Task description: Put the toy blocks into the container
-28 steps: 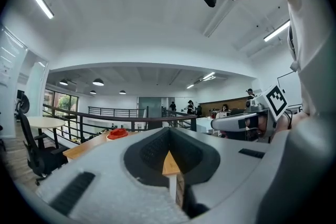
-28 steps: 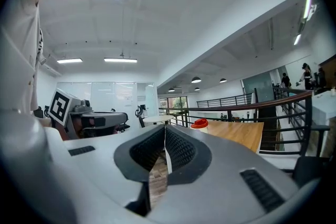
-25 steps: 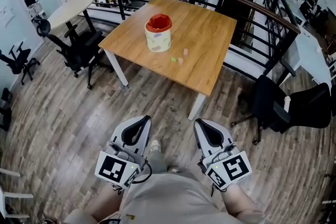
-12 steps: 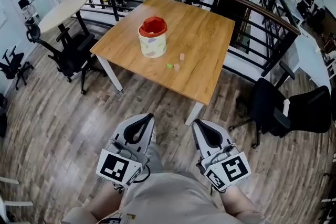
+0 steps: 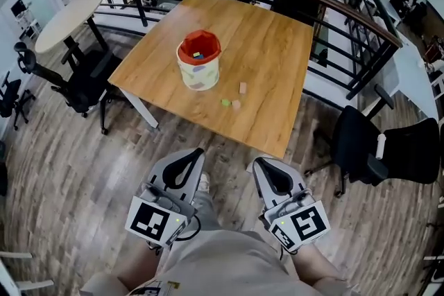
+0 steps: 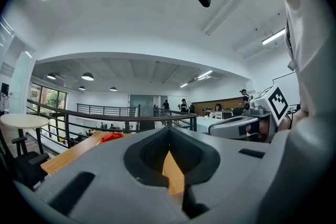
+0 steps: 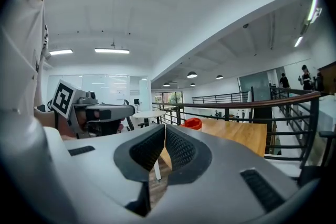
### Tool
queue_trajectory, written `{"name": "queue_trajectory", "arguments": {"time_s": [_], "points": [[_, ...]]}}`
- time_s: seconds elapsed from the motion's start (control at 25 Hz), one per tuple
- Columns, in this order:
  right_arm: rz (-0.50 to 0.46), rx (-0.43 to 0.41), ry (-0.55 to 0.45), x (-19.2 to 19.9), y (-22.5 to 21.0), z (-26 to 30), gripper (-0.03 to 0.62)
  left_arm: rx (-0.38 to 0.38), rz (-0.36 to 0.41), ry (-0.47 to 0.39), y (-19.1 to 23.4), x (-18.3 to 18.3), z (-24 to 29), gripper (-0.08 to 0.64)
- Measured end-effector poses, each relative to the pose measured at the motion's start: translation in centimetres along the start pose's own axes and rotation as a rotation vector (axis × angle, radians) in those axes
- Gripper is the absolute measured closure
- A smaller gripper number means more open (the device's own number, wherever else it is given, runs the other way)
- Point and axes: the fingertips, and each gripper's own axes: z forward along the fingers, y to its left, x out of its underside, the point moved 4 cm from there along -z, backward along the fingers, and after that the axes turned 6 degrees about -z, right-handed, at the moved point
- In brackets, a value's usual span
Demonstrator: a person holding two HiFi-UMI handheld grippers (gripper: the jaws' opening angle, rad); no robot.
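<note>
Chair [image 5: 80, 83], railing [image 5: 368, 17] around table [image 5: 270, 45] with container [image 5: 198, 71]

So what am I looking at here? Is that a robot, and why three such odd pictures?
It is not a robot. A person holds a two-jaw hand tool in each hand. One picture comes from a camera on the person's head, looking down at the left gripper and the right gripper. The other two come from cameras riding on each gripper, looking along its jaws. Both pairs of jaws are shut with nothing between them. Ahead stands a wooden table. On it is a red-rimmed container with a few coloured pieces inside, and three small toy blocks lie loose beside it. Nothing is held.
</note>
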Motion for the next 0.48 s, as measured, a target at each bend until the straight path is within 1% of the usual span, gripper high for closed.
{"name": "queue_trajectory", "arguments": {"time_s": [0.16,0.32,0.48], "points": [[0.006,0.010,0.004,-1.2,-1.8,4.9,0.571,0.012,0.009,0.001,4.6,-0.9,3.0,0.548],[0.007,0.012,0.018,-2.1,-3.3,9.9,0.571,0.019,-0.001,0.017,9.2,-1.3,5.6,0.548],[0.016,0.034,0.029,-2.9,-4.7,14.4,0.571,0.027,-0.015,0.036,13.5,-1.6,7.8,0.548]]}}
